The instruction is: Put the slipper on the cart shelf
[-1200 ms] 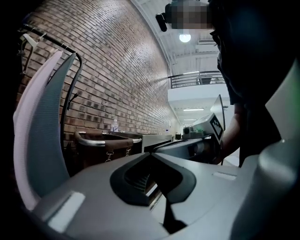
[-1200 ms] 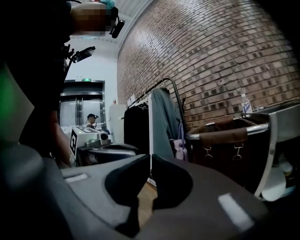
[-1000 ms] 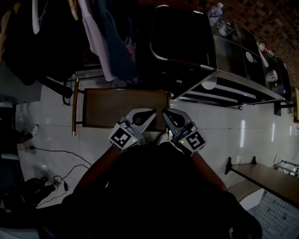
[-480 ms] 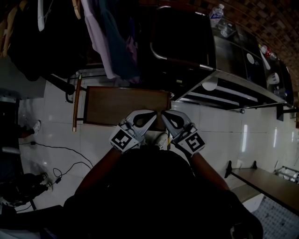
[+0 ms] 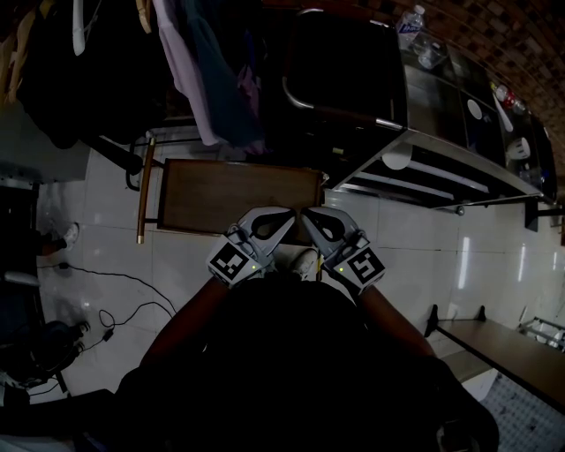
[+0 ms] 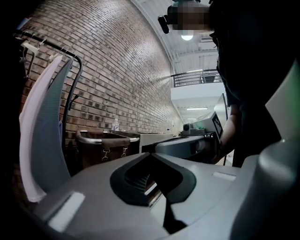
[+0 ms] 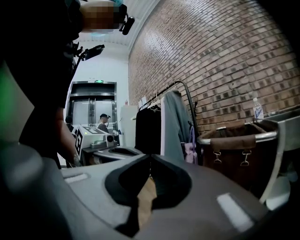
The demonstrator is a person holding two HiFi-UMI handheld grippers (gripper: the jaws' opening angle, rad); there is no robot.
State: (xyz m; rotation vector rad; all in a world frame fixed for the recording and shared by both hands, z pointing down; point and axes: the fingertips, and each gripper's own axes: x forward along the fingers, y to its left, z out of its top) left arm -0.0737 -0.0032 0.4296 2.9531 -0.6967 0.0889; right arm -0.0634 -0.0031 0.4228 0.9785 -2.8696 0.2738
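The left gripper [image 6: 151, 154] has its jaws clenched tip to tip, with nothing between them. The right gripper [image 7: 150, 157] is likewise clenched and empty. Both sets of jaws reach over the near edge of the cart shelf [image 5: 229, 199]. Just below and between the jaws shows a pale shape [image 5: 305, 261]; whether it is the slipper I cannot tell.

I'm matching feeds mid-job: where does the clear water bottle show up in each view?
Head view: water bottle at the top edge, right of centre, just past the bin's far corner.
Left gripper view: small, left of centre, against the brick wall, just above the bin's rim.
Right gripper view: far right, against the same wall, above the bin.
Shared landmark: the metal-rimmed canvas bin.
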